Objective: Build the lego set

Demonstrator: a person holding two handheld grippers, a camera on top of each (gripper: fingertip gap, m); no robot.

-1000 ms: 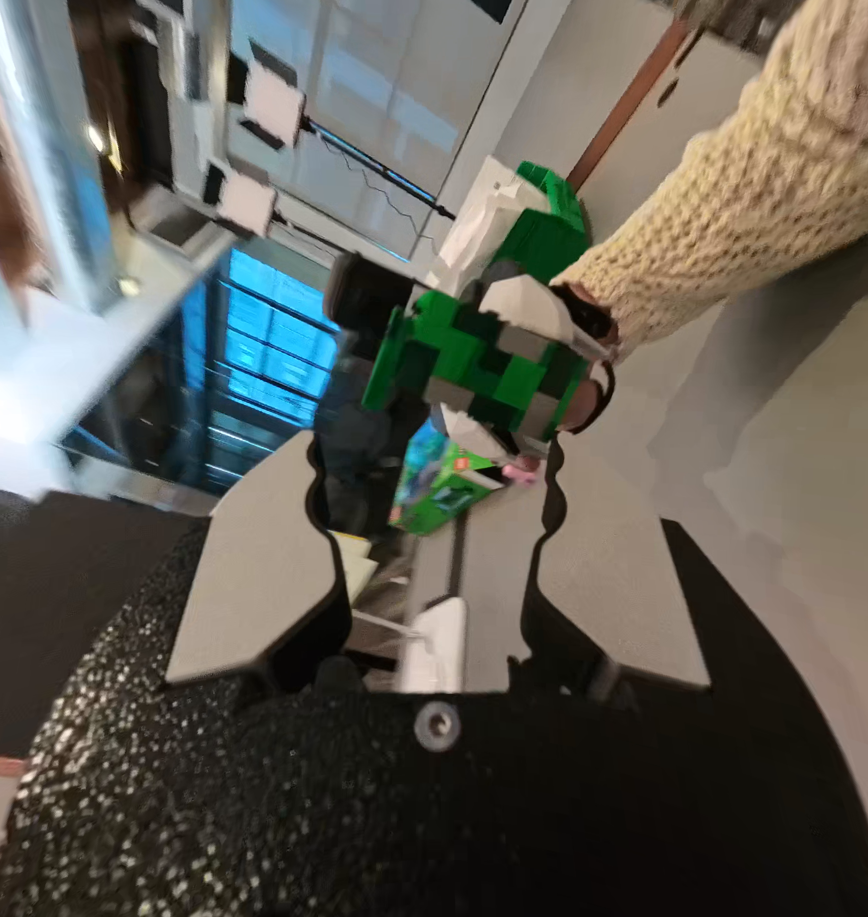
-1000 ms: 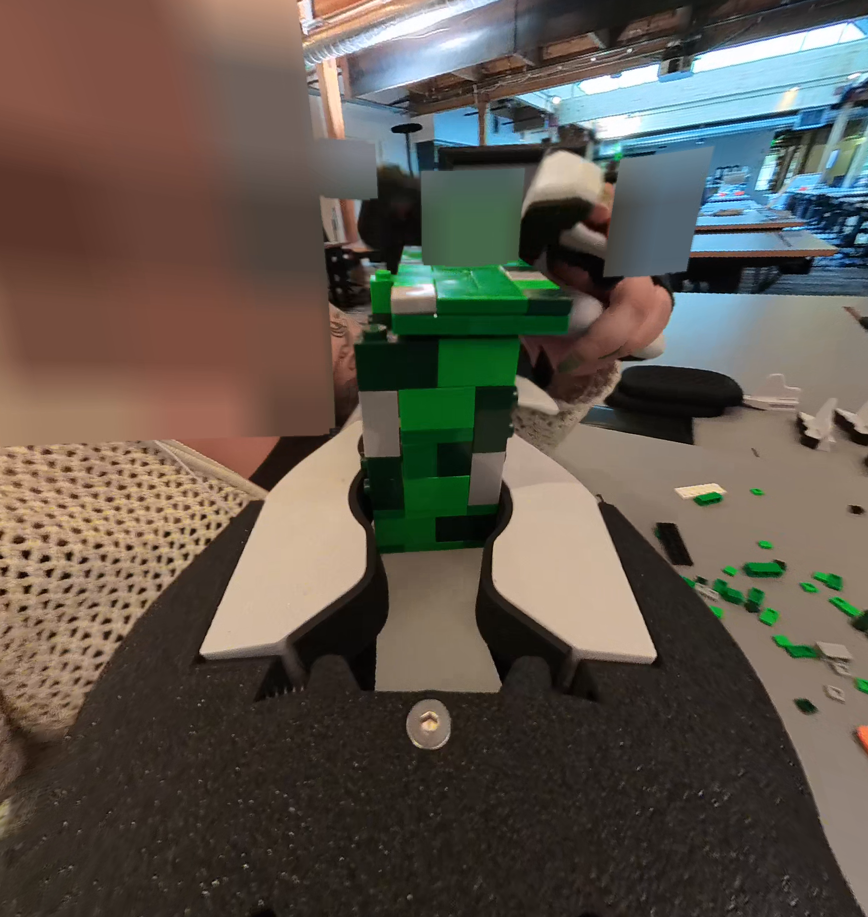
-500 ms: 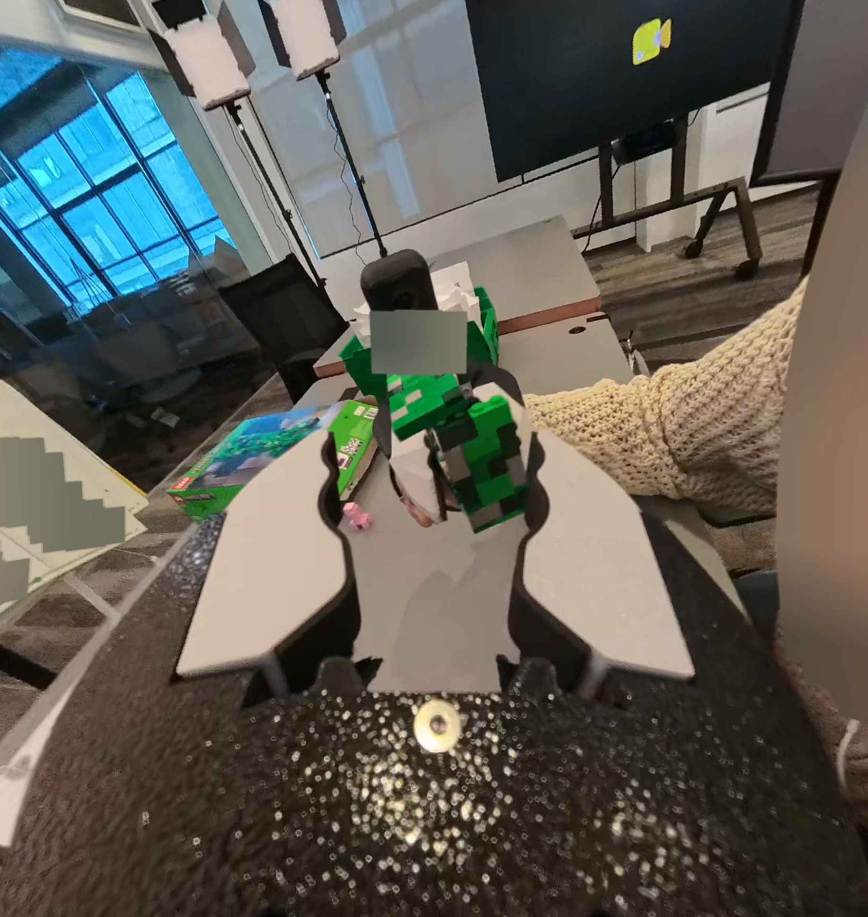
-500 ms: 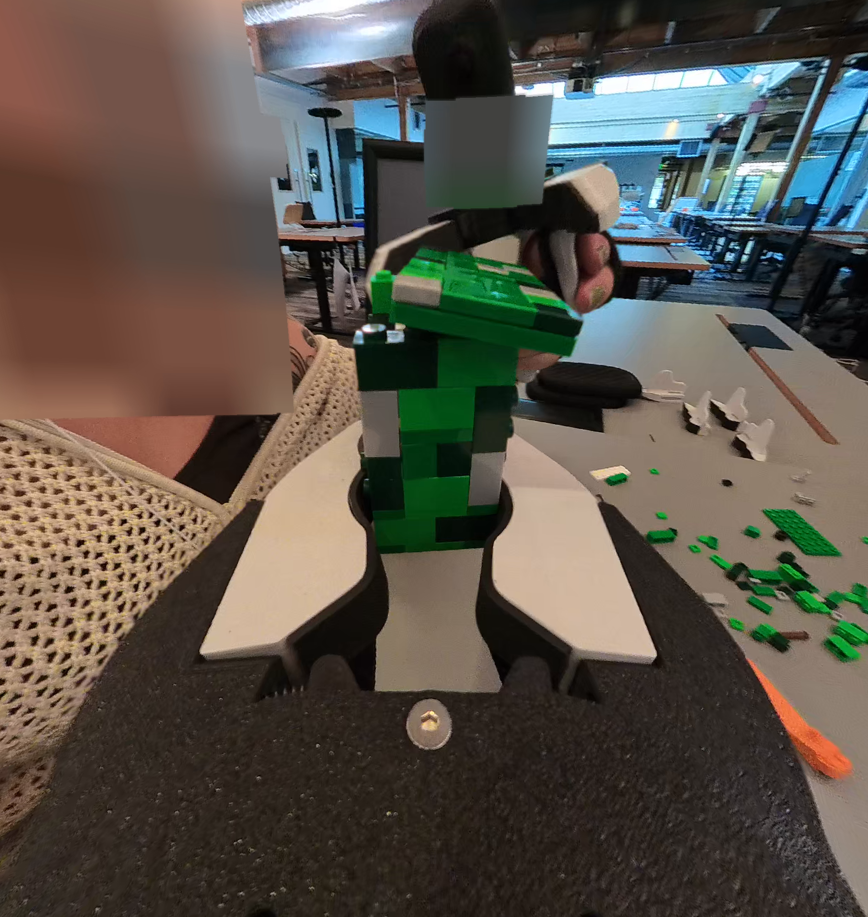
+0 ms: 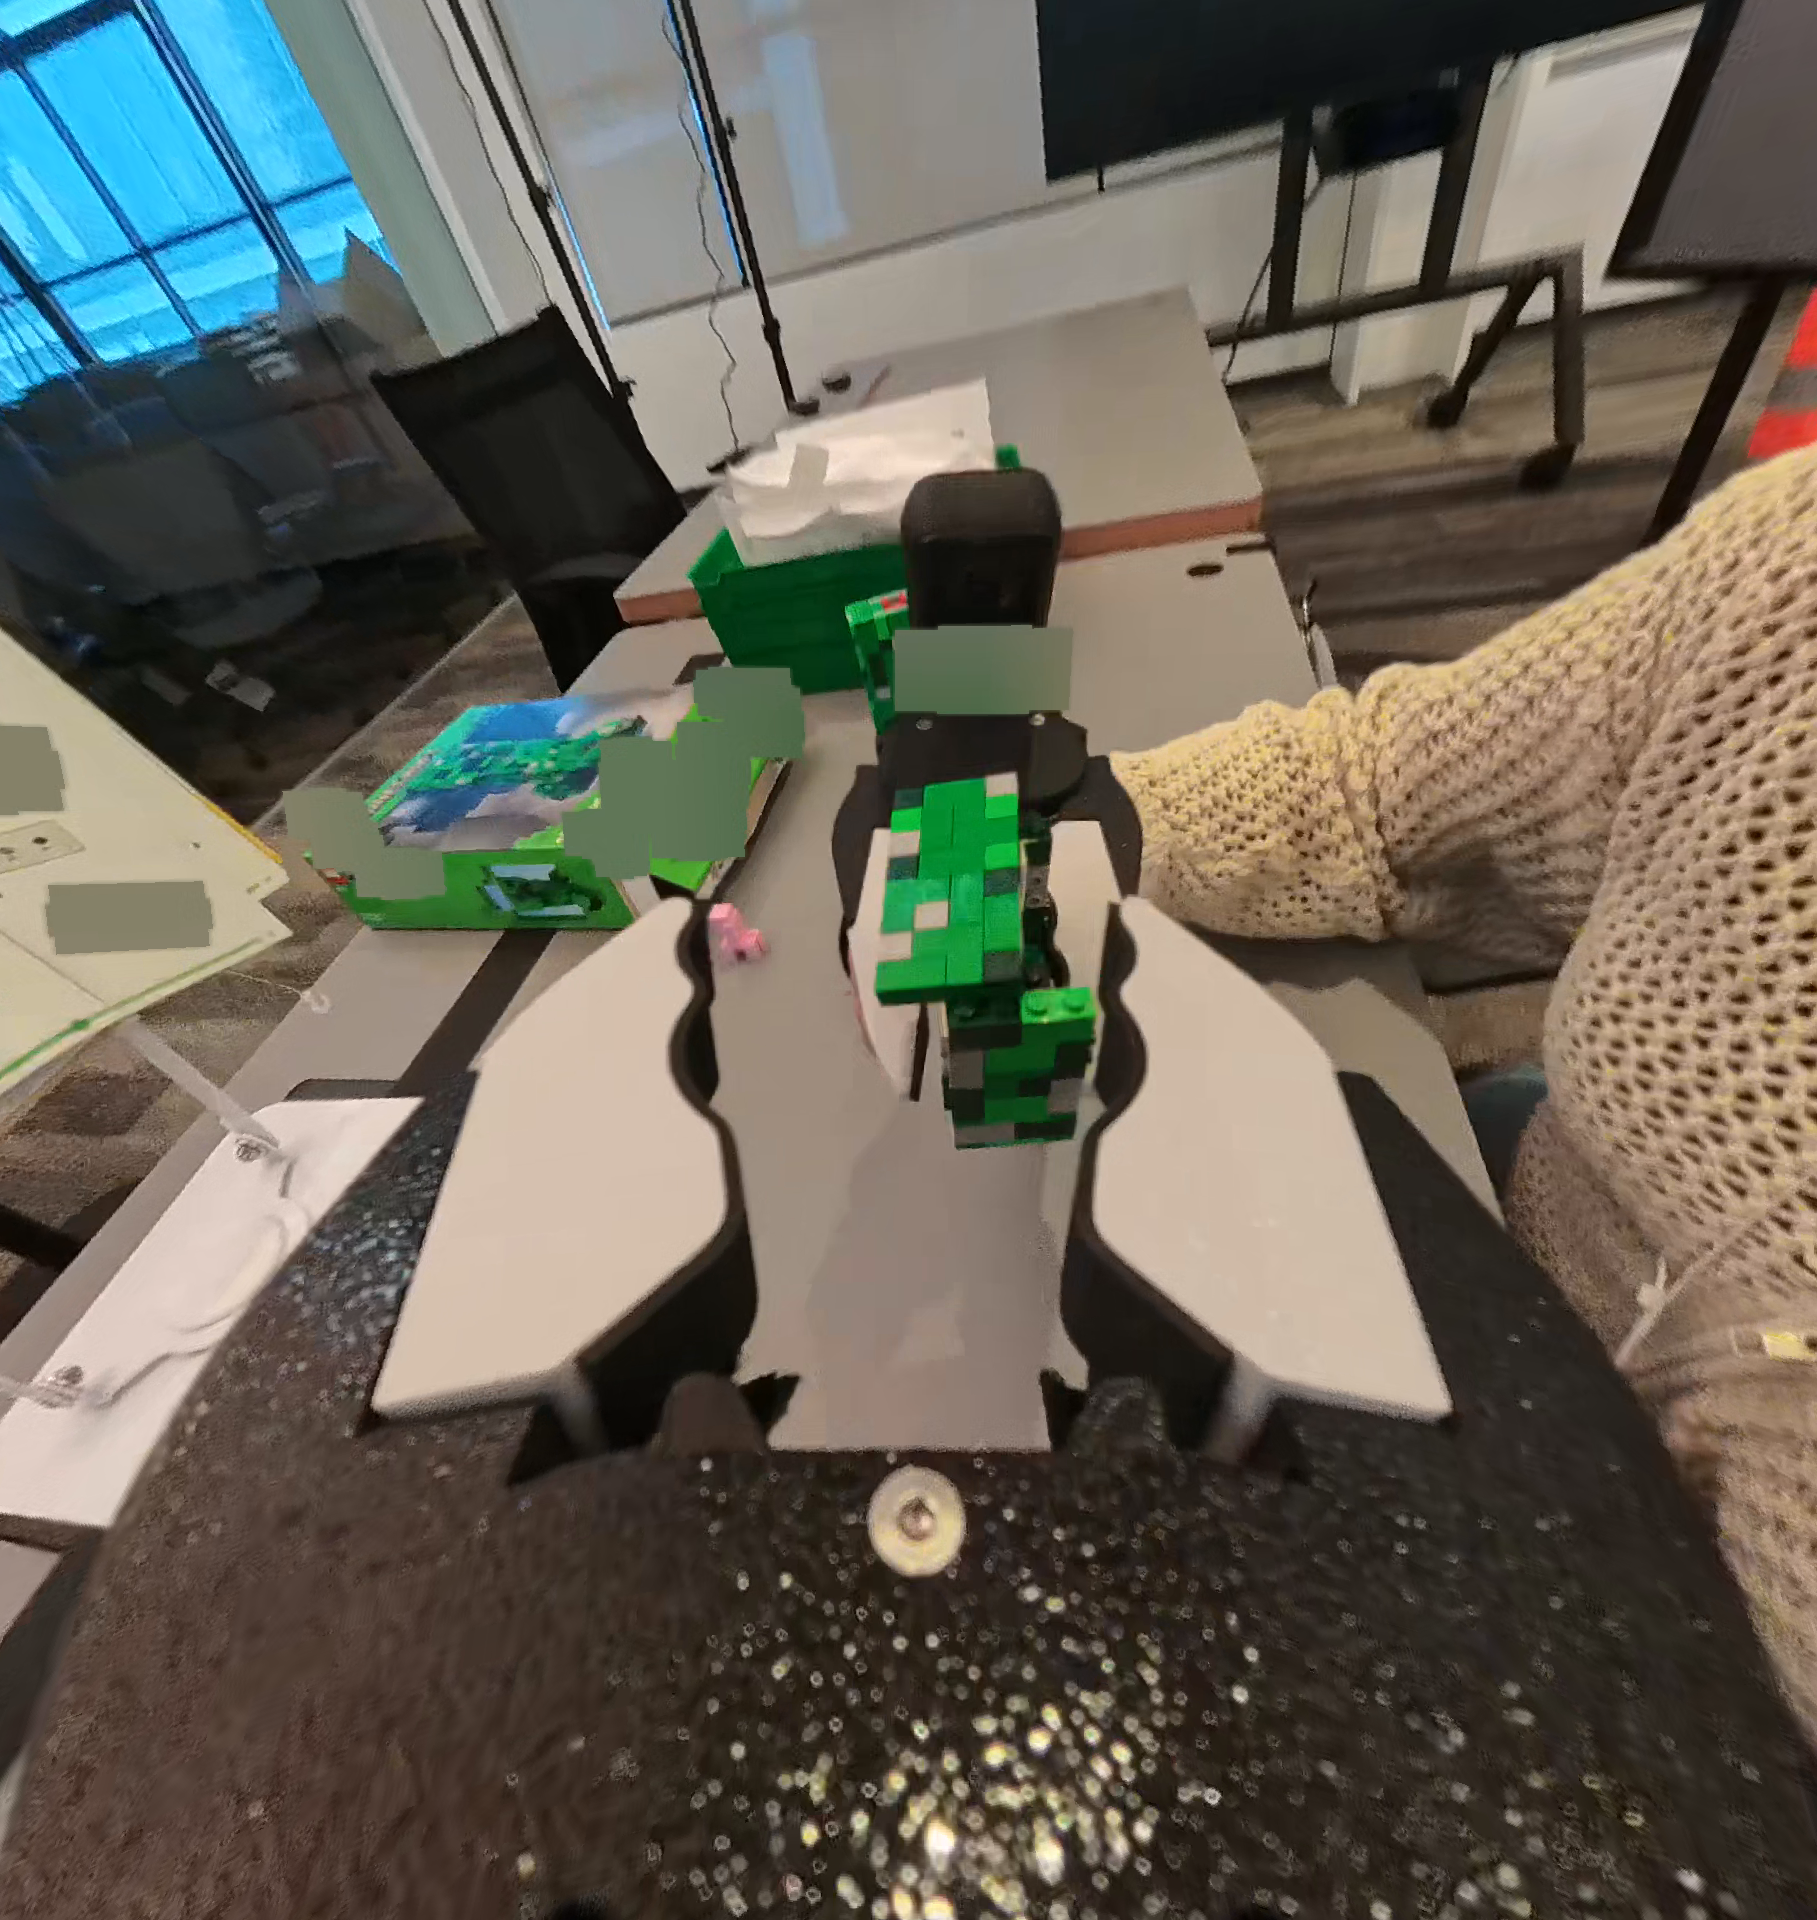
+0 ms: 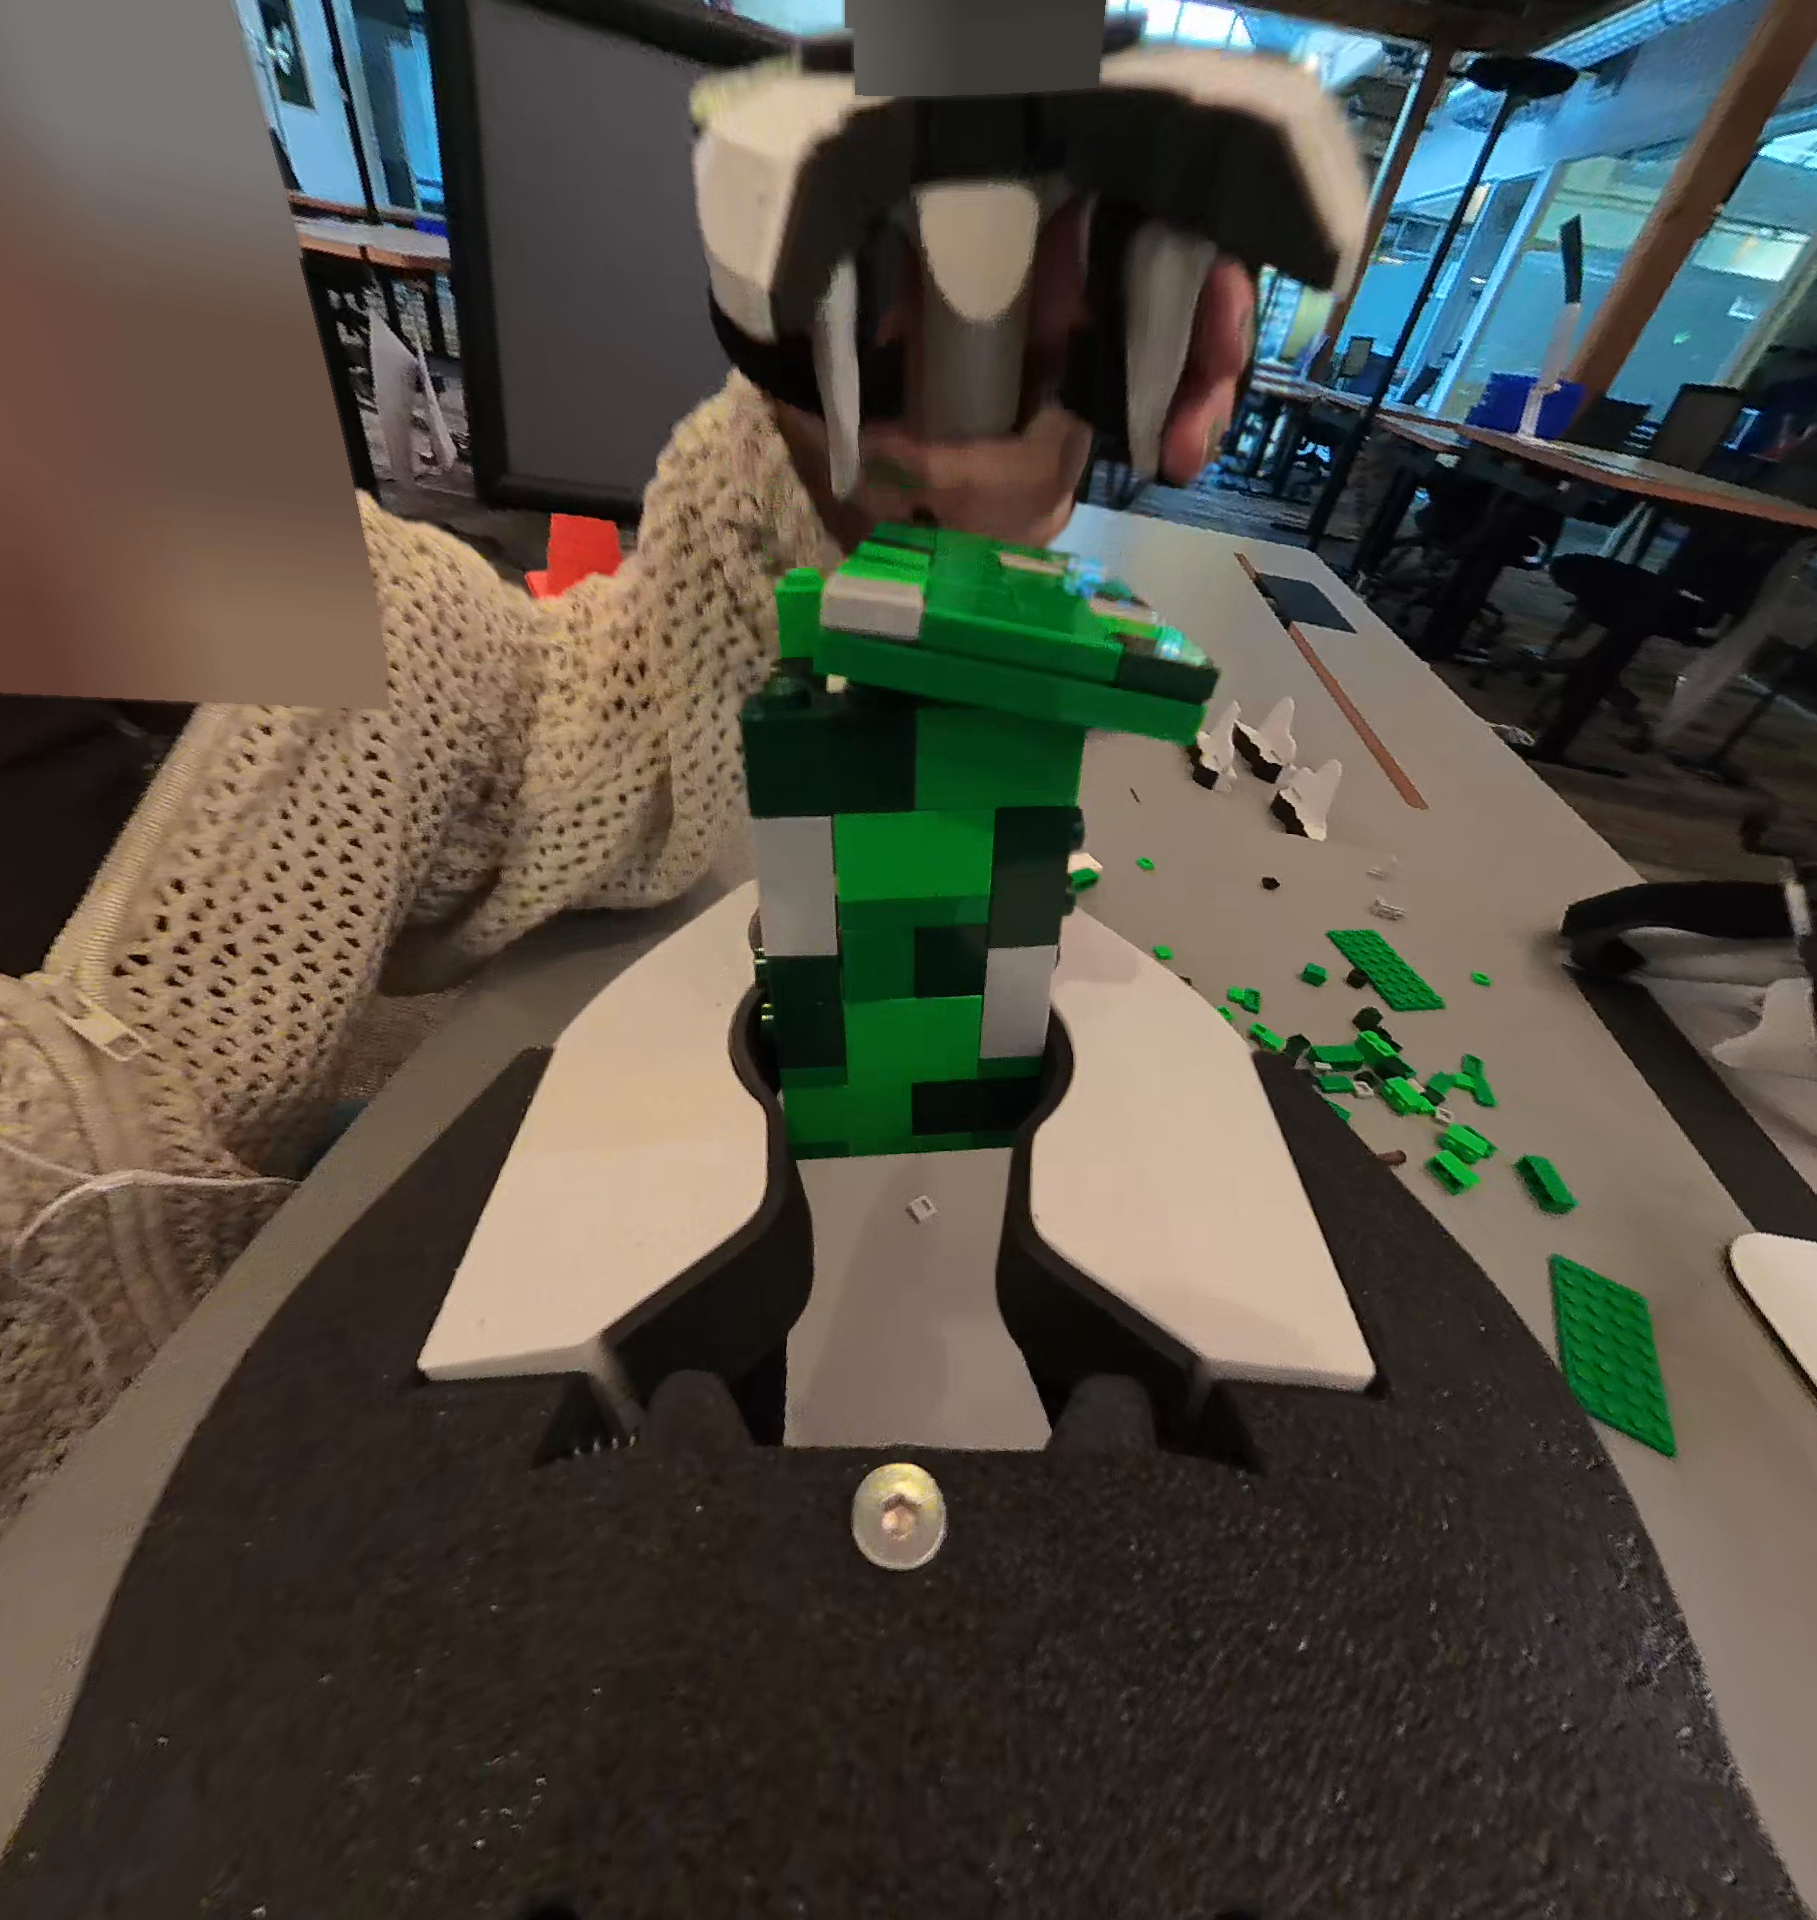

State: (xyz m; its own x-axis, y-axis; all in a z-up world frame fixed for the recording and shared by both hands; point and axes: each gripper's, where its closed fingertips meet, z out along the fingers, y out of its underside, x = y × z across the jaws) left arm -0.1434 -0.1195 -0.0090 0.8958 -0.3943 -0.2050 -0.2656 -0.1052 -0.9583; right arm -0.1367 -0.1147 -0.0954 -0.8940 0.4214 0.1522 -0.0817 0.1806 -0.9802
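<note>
My right gripper (image 6: 909, 1039) is shut on the base of a green, dark green and grey lego tower (image 6: 904, 935) and holds it upright above the grey table (image 6: 1247, 623). A green plate assembly (image 6: 997, 644) lies tilted on the tower's top, with its right side lower. My left gripper (image 5: 904, 997) is open and empty. In the right wrist view it hangs just above the tower top (image 6: 987, 364), fingers pointing down. In the left wrist view the tower (image 5: 951, 894) sits ahead, its near end between my open fingertips, close to the right one.
Several loose green pieces (image 6: 1392, 1070) and two green plates (image 6: 1610, 1351) (image 6: 1382, 966) lie on the table at the right. A lego box (image 5: 530, 831), an instruction booklet (image 5: 73, 883), a green bin (image 5: 790, 613) and a small pink figure (image 5: 732, 935) lie to the left. A knitted sleeve (image 5: 1403, 779) reaches in from the right. The left gripper's tips are roughly 9 cm from the right gripper's.
My left gripper has swung level and now hangs straight over the tower top. The top plate assembly, flat a second ago, now sits tilted. My right gripper kept its hold.
</note>
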